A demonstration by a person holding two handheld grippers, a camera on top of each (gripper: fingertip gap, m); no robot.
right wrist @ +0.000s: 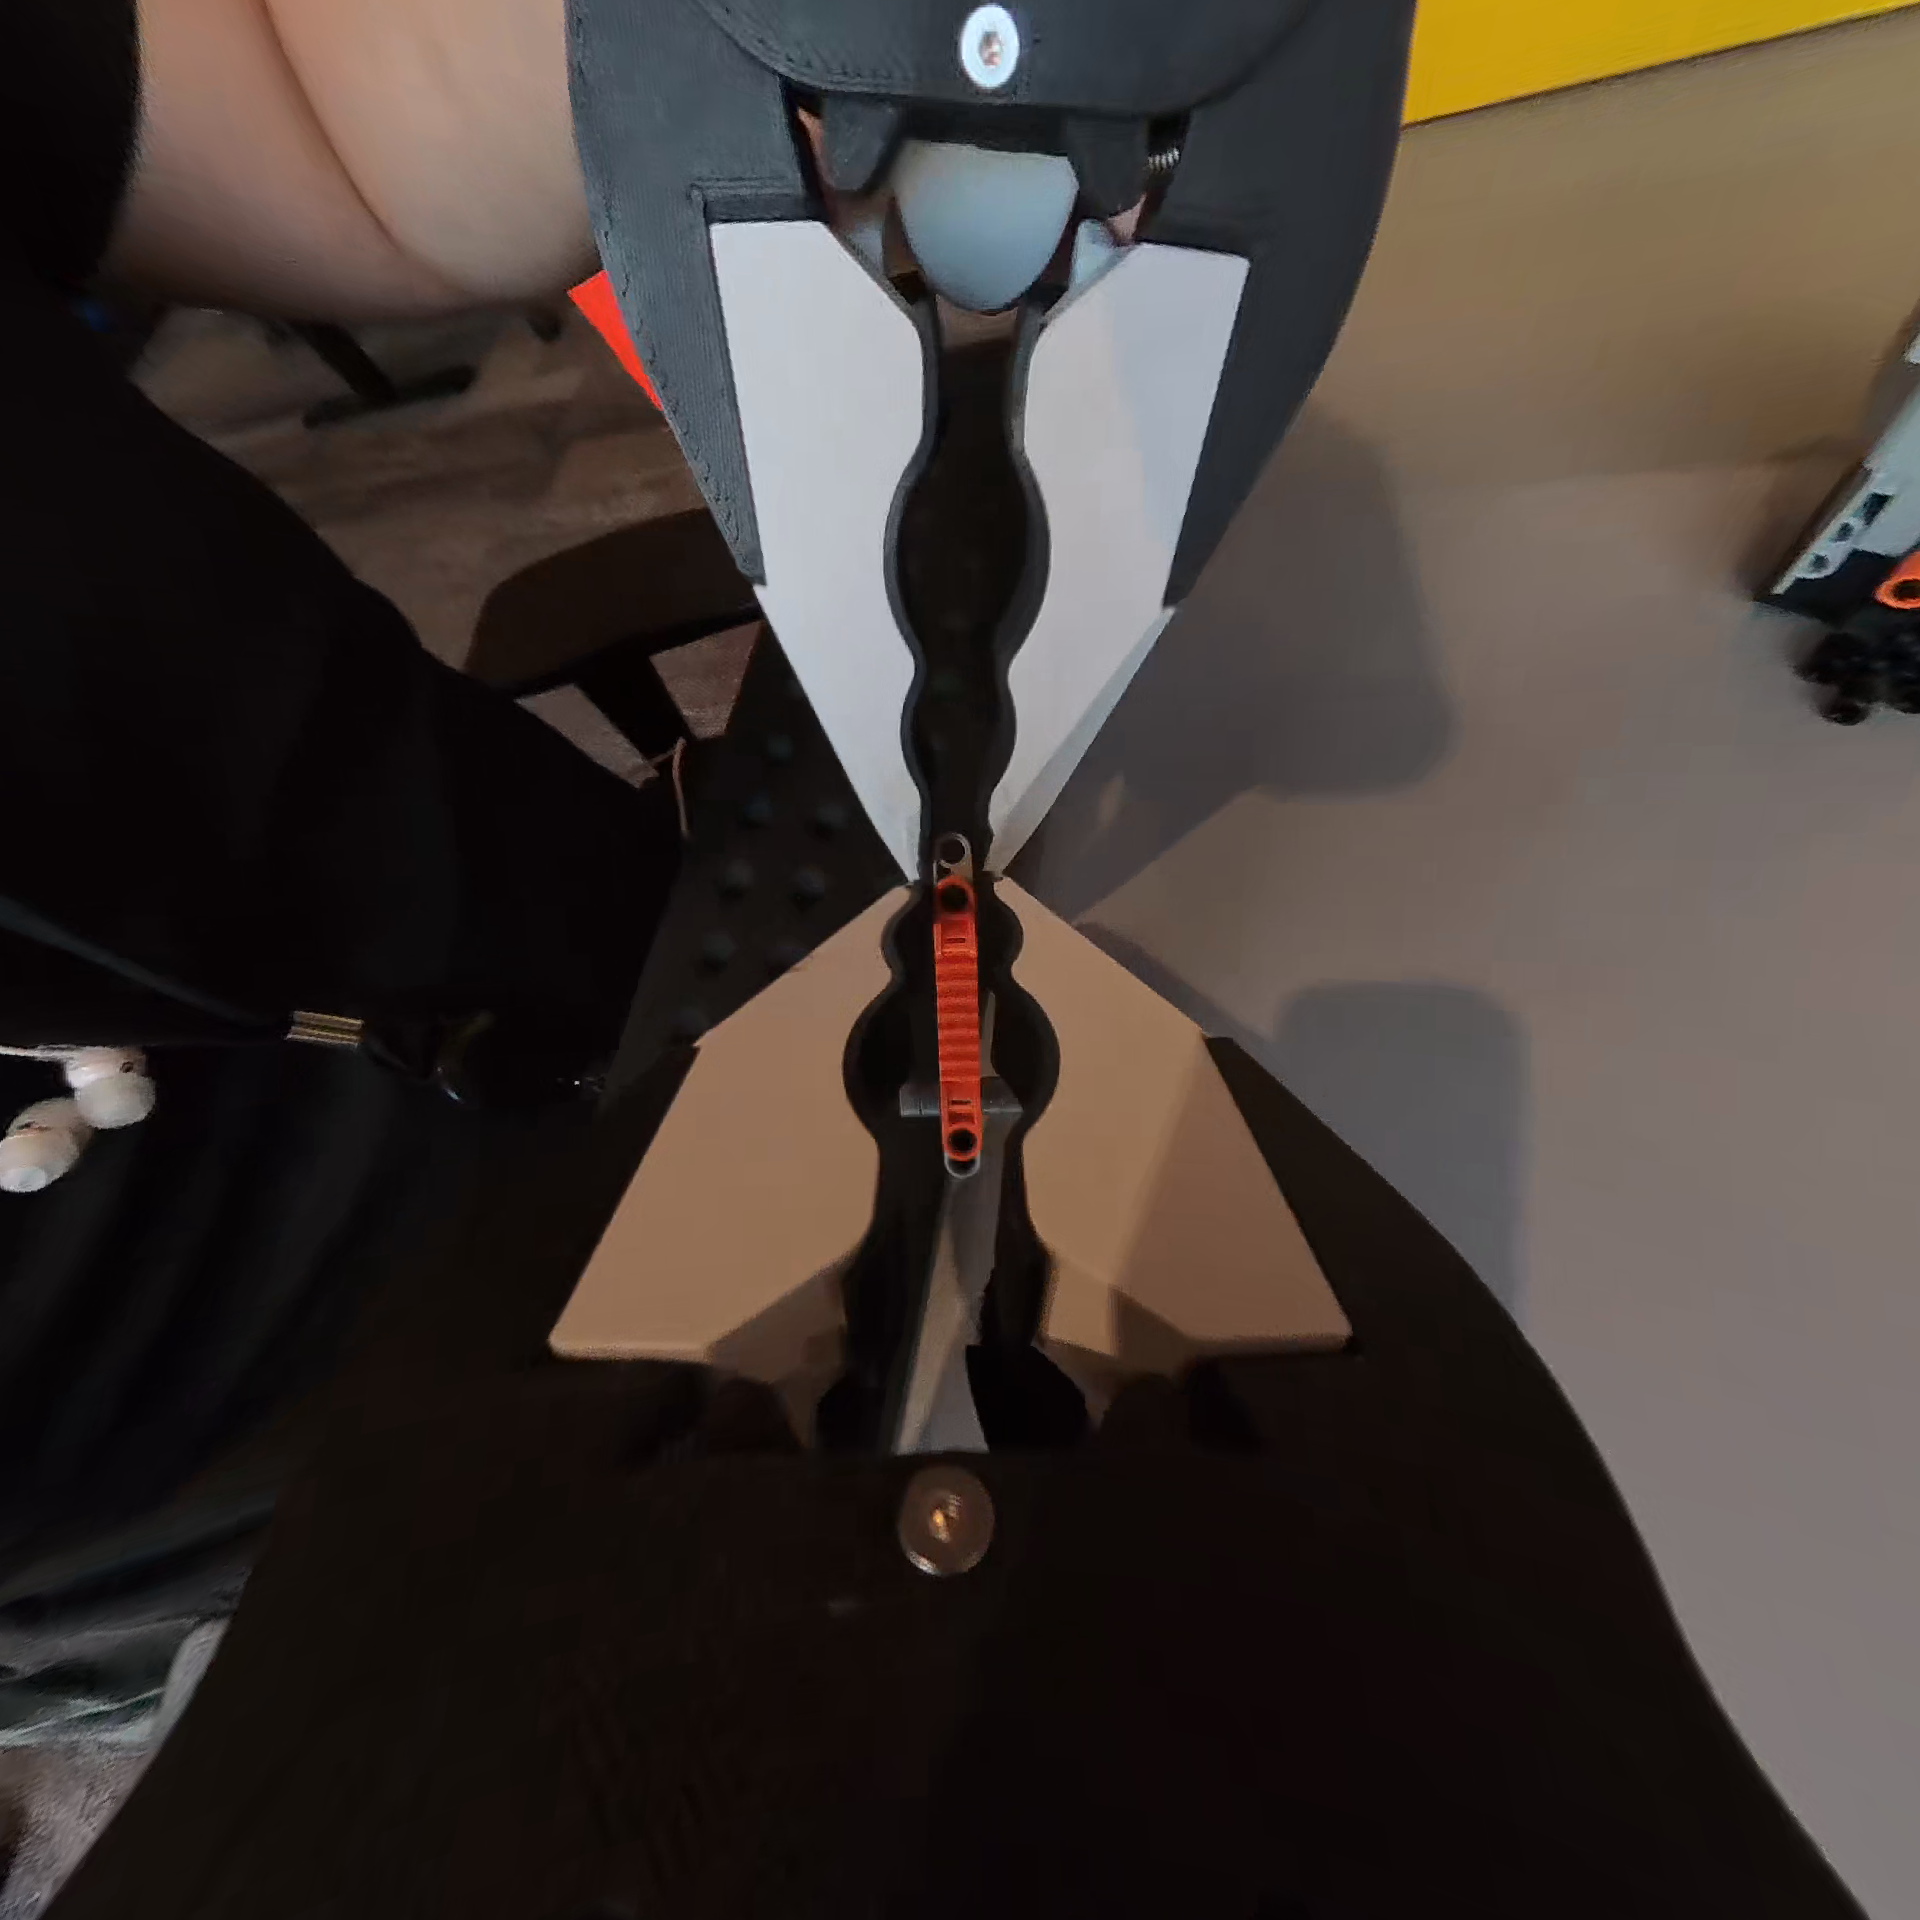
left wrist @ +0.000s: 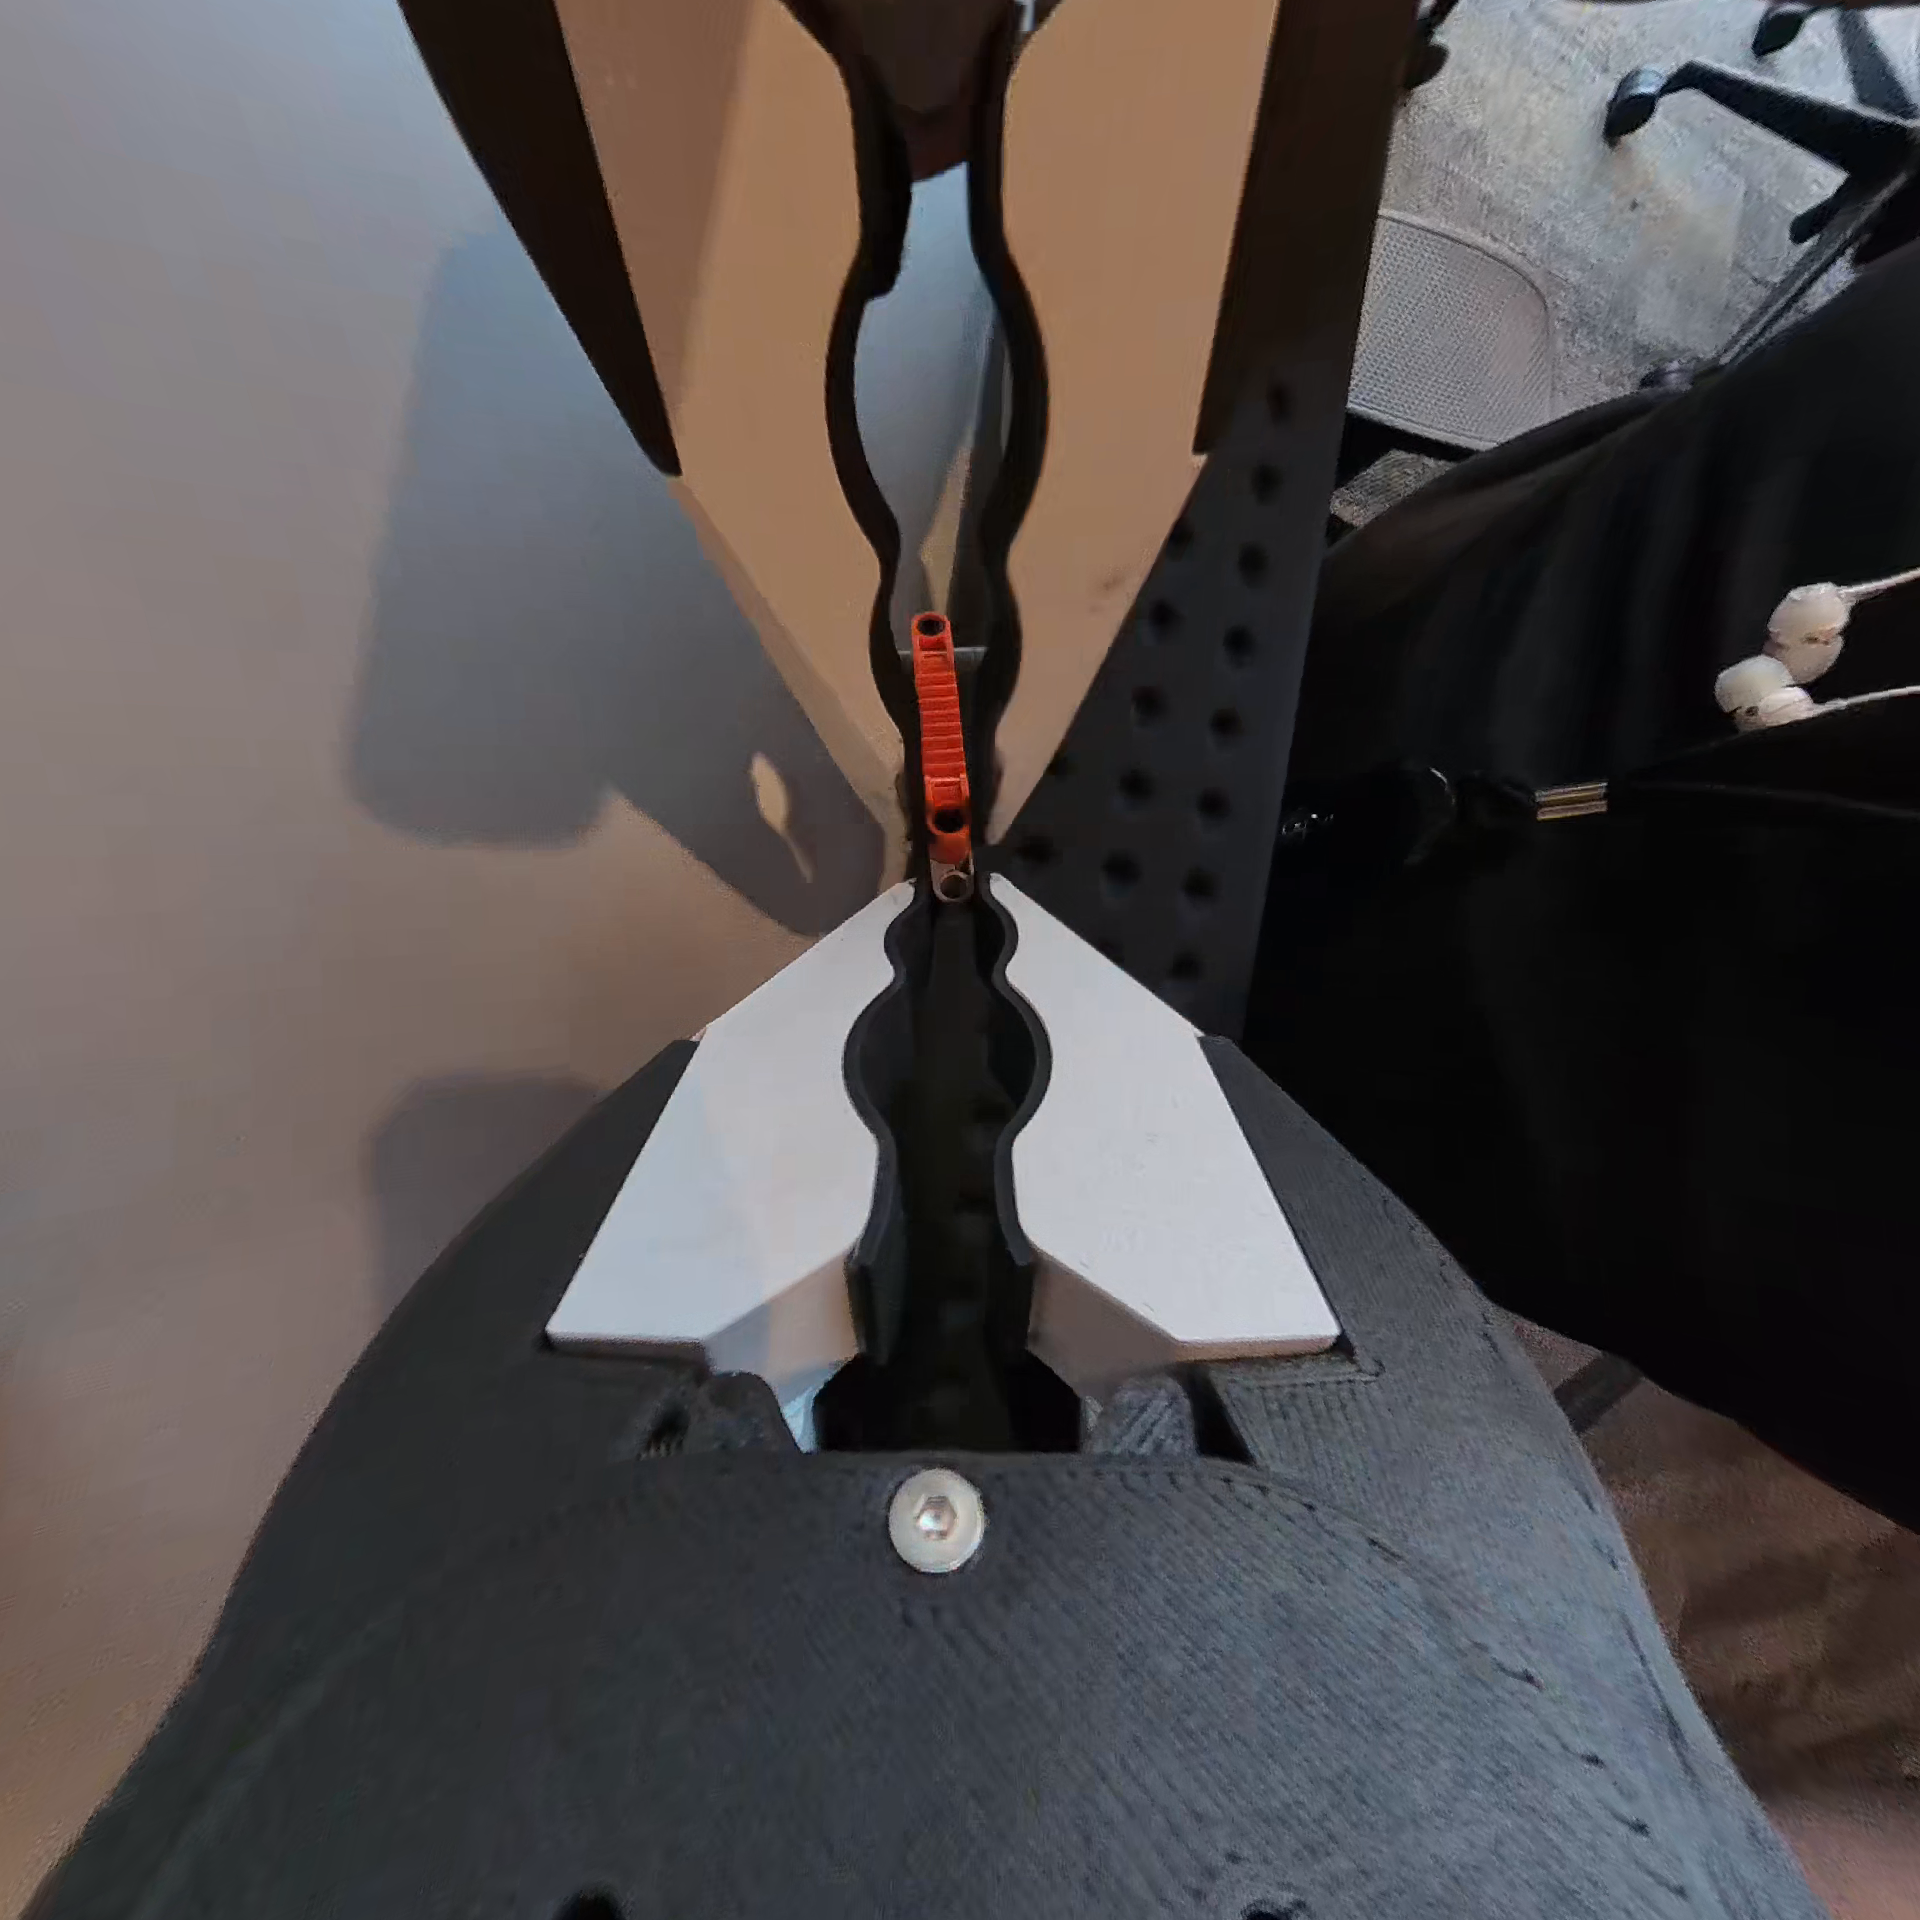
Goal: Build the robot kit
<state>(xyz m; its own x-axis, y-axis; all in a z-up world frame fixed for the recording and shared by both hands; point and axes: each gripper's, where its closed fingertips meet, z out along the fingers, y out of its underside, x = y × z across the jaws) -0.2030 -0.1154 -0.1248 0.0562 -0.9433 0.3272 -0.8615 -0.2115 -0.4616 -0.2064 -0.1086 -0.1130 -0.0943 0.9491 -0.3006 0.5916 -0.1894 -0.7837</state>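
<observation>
My two grippers meet tip to tip above a grey tabletop [left wrist: 229,540]. My right gripper [right wrist: 956,896], with tan-lit fingers, is shut on an orange toothed rack piece [right wrist: 957,1018] that lies lengthwise between its pads, with a small grey cross-piece [right wrist: 914,1103] behind it. My left gripper [left wrist: 951,885], with white fingers, is shut on a small grey connector [left wrist: 953,883] at its very tips. This connector touches the near end of the orange rack [left wrist: 938,727]. The left gripper [right wrist: 954,862] comes in from the top in the right wrist view, and the right gripper [left wrist: 943,826] does so in the left wrist view.
A black perforated plate [left wrist: 1195,727] runs along the table's edge under the grippers. A person in black clothing [left wrist: 1610,935] with white earbuds [left wrist: 1782,665] is close beside it. A grey and black block assembly [right wrist: 1860,592] sits at the table's far right. An office chair base [left wrist: 1766,104] stands on the carpet. The tips of both grippers are at nearly the same place.
</observation>
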